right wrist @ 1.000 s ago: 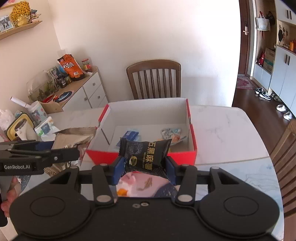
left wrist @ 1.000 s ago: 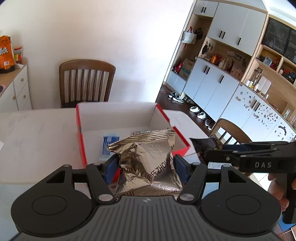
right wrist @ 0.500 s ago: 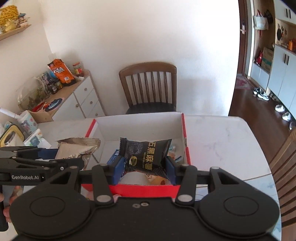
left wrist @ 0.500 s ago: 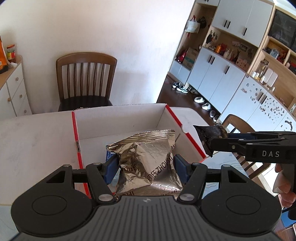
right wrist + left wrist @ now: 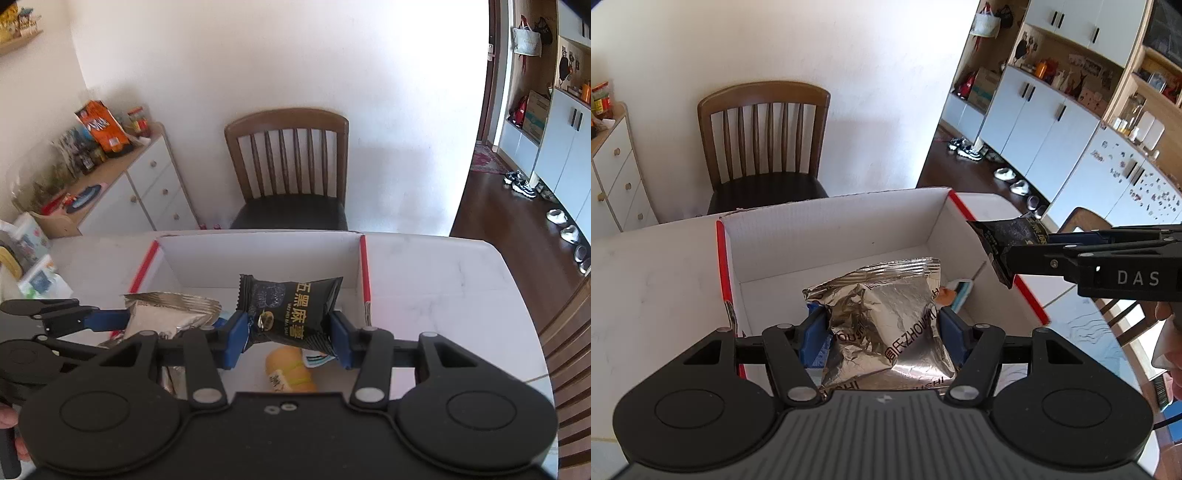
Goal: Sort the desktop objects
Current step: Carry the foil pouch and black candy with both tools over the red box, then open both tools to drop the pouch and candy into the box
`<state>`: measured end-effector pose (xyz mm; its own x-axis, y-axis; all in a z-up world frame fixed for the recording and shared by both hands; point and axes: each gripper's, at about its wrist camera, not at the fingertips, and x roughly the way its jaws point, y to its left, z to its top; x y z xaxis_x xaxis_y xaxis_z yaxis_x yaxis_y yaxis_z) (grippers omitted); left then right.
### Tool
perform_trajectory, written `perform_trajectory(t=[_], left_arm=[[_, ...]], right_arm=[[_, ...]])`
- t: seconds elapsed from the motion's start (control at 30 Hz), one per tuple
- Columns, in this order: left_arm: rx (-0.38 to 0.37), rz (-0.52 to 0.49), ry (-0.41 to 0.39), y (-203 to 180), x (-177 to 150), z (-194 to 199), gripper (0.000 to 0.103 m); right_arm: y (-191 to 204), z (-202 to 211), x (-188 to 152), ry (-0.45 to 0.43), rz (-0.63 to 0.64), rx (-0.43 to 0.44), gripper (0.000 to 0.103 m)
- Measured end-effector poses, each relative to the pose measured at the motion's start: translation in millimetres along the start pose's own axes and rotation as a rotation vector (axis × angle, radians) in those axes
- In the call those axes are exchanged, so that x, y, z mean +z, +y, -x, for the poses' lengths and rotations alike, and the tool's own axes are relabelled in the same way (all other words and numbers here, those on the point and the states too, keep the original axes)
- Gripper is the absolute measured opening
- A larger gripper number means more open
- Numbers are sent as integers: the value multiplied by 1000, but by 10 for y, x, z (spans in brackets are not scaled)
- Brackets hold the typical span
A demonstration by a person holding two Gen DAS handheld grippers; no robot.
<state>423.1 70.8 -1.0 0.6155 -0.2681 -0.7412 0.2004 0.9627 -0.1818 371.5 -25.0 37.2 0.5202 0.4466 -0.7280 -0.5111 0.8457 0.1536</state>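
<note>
My left gripper [image 5: 882,328] is shut on a crinkled silver foil snack bag [image 5: 886,314] and holds it over the open red-and-white cardboard box [image 5: 827,236]. My right gripper [image 5: 288,334] is shut on a black snack packet [image 5: 291,310] with yellow Chinese lettering, also held above the box [image 5: 258,254]. In the left wrist view the right gripper [image 5: 1004,254] comes in from the right over the box's right wall. In the right wrist view the left gripper [image 5: 125,317] with the silver bag [image 5: 166,314] is at the left. Inside the box lie a yellow-orange packet [image 5: 290,373] and a blue-white packet [image 5: 960,295].
A wooden chair [image 5: 288,166] stands behind the white marble table [image 5: 443,288]. A white drawer cabinet [image 5: 140,184] with snacks and jars is at the back left. Packets and a yellow item [image 5: 22,266] sit at the table's left edge. Cabinets [image 5: 1052,110] line the right wall.
Both grippers have moved forward with their packets, from in front of the box to above its inside. The grips have not changed.
</note>
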Motion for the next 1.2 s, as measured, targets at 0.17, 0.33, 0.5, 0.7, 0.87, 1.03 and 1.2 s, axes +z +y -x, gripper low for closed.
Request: perform_trajectory(t=[0.17, 0.33, 0.5, 0.7, 0.87, 1.03, 1.2], left_arm=[[0, 22, 16, 93, 65, -204, 64], [10, 16, 30, 94, 106, -410, 64], [12, 18, 63, 86, 122, -610, 64], [33, -20, 99, 64, 76, -786, 64], [52, -17, 119, 131, 69, -895, 64], [58, -7, 130, 193, 42, -962, 64], [56, -13, 131, 177, 54, -975, 64]], right_arm=[[-8, -249, 26, 37, 6, -12, 47], [-11, -502, 72, 69, 2, -21, 47], [-18, -760, 65, 108, 13, -55, 47], [-61, -982, 50, 152, -3, -78, 47], [-58, -1091, 19, 179, -2, -82, 47], [-32, -1188, -15, 206, 9, -87, 48], [33, -1223, -17, 212, 39, -106, 48]])
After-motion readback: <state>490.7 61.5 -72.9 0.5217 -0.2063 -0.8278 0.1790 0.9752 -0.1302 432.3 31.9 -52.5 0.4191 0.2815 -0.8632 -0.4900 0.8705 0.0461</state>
